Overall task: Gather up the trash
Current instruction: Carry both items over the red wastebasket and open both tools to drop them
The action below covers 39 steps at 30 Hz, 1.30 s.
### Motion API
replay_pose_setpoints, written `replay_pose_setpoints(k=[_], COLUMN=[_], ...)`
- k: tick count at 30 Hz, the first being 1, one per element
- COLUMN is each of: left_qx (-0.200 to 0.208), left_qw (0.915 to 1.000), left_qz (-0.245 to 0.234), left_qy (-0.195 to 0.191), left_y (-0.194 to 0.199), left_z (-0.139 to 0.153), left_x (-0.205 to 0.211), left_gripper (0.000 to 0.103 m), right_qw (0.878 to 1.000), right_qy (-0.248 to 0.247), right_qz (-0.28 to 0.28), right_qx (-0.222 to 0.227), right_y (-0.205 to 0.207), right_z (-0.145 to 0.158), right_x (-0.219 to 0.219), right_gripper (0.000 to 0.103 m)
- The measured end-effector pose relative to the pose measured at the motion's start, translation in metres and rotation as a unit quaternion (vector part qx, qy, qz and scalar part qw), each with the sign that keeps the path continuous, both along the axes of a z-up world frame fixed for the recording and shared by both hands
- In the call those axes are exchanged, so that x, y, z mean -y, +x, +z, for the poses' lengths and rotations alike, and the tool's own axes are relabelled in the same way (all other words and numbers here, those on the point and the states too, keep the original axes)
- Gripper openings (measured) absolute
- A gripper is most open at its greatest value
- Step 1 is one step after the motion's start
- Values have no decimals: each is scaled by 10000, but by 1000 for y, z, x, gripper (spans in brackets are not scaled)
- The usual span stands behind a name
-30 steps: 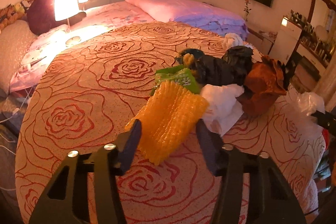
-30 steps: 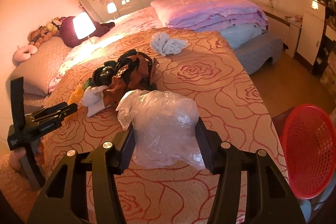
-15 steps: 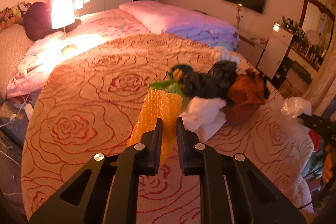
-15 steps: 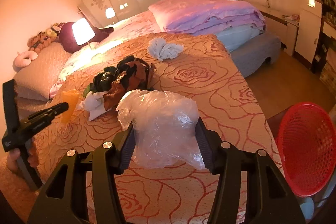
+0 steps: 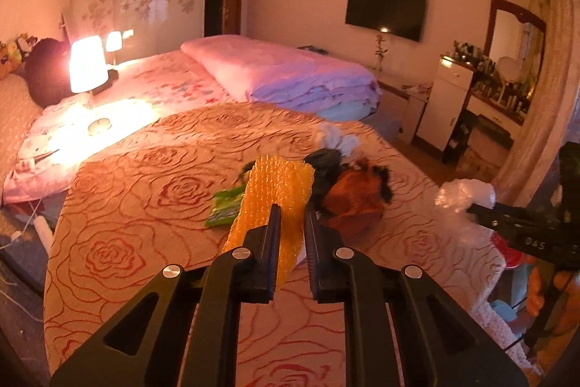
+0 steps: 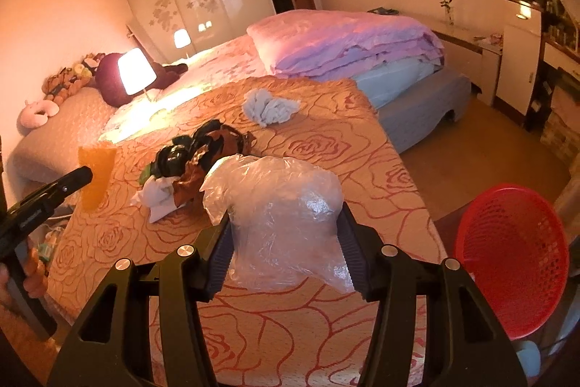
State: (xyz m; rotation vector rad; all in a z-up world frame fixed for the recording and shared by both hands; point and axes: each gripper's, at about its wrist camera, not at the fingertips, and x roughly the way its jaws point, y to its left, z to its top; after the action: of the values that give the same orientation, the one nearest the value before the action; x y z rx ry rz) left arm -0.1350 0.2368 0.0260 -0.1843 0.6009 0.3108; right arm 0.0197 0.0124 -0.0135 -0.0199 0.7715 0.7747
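Left wrist view: left claw [image 5: 291,211] clamped narrow on orange bubble wrap [image 5: 275,194], which hangs above the rose-patterned bed [image 5: 145,205]. Green wrapper [image 5: 224,211] lies on the bed beside a dark and brown trash heap [image 5: 348,191]. Right wrist view: right claw [image 6: 286,223] grips a crumpled clear plastic bag [image 6: 282,202] above the bed; red mesh basket [image 6: 514,260] at lower right, off the bed.

lit lamp [image 5: 87,63] | folded pink quilt [image 6: 344,40] | wall TV [image 5: 385,11] | mirror [image 5: 516,35]
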Motion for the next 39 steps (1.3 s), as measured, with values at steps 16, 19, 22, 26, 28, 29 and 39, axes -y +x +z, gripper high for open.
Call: replay_pose_setpoints(k=[16, 19, 22, 26, 28, 29, 39], left_qx=[-5, 0, 15, 7, 0, -1, -110], left_qw=[9981, 9976, 9968, 9952, 9943, 9935, 9816], left_qz=[-605, -686, -793, -974, -1067, -1138, -1908], left_qy=[-113, -106, -79, -54, -56, -49, 38], left_y=[24, 31, 38, 52, 59, 63, 108], left_z=[-4, -2, 0, 2, 2, 2, 3], left_x=[46, 53, 61, 75, 83, 88, 147], left_gripper=[12, 12, 12, 12, 12, 12, 12], right_qw=[9979, 9970, 9959, 9939, 9926, 9920, 9837], right_qy=[123, 135, 145, 122, 88, 70, -183], right_qz=[-624, -745, -875, -1053, -1164, -1208, -1712], right_qx=[138, 141, 202, 291, 347, 370, 513], right_y=[7, 11, 14, 17, 20, 22, 34], right_z=[13, 14, 18, 23, 25, 27, 30], right_x=[45, 53, 63, 76, 85, 90, 139], right_gripper=[52, 52, 52, 52, 52, 52, 52])
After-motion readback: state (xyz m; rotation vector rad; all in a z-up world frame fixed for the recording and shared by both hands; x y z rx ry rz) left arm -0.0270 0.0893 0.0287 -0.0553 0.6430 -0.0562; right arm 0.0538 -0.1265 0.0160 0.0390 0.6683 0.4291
